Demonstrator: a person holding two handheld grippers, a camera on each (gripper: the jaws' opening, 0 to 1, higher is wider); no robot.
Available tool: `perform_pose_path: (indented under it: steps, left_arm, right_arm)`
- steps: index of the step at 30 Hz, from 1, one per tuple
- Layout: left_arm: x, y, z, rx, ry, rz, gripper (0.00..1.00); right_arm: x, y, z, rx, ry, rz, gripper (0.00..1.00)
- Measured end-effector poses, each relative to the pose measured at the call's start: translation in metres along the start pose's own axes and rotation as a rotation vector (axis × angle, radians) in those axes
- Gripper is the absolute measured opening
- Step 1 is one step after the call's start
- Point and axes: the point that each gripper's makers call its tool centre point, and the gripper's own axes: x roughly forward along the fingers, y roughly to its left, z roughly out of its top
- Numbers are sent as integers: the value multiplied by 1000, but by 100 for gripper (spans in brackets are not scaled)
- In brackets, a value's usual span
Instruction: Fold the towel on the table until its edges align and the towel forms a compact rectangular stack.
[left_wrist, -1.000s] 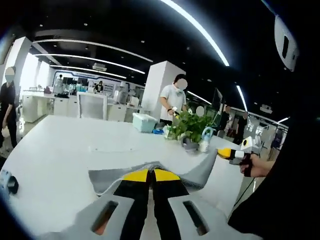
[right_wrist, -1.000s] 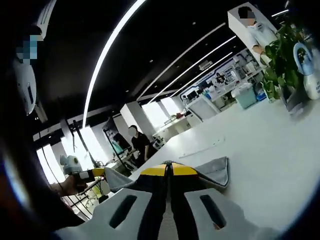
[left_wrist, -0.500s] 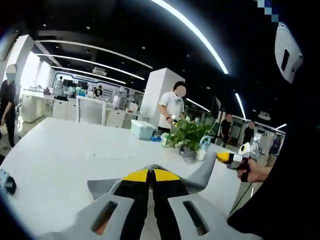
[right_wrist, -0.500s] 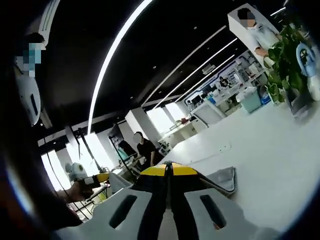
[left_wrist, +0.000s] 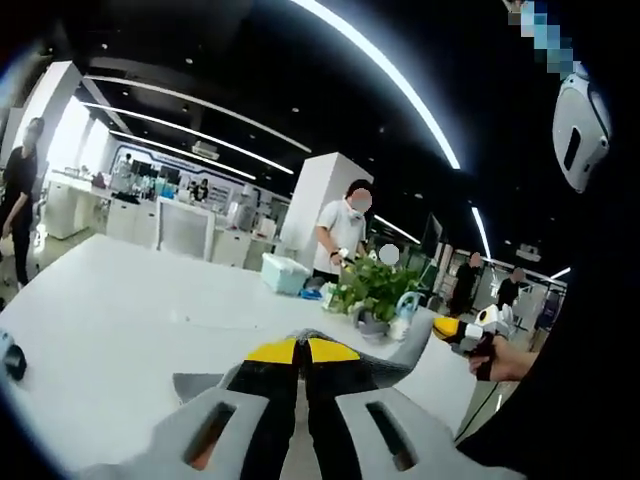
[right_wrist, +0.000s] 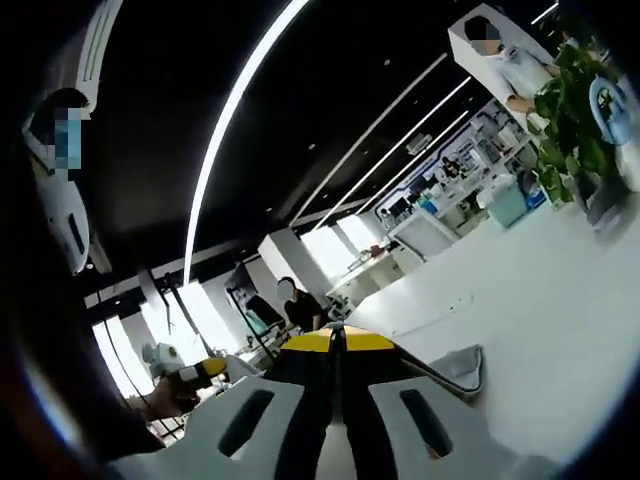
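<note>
A grey towel (left_wrist: 402, 350) hangs stretched between my two grippers, just above the white table (left_wrist: 100, 310). My left gripper (left_wrist: 302, 349) is shut on one part of its edge, yellow tips pressed together. At the right of the left gripper view, the right gripper (left_wrist: 449, 328) is held by a hand and pinches the towel's far corner. In the right gripper view, my right gripper (right_wrist: 335, 340) is shut on the towel (right_wrist: 458, 366), and the left gripper (right_wrist: 205, 368) shows at the left, also in a hand. The jaws hide most of the cloth.
A potted plant (left_wrist: 375, 288), a spray bottle (left_wrist: 405, 304) and a teal box (left_wrist: 286, 272) stand at the table's far side. A person in white (left_wrist: 342, 228) is behind them. Another person (left_wrist: 18, 195) stands at the left. The plant (right_wrist: 568, 110) also shows beyond the table (right_wrist: 540, 330).
Both views have tilted upward, so less table and more ceiling show. The towel stays clamped in both grippers and now looks smaller behind the jaws.
</note>
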Motion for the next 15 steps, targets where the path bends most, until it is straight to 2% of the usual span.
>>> perform_pose_path:
  steps: [15]
  left_arm:
    - [-1, -7, 14, -16, -36, -29, 1]
  right_arm:
    - [0, 4, 15, -1, -37, 17, 0]
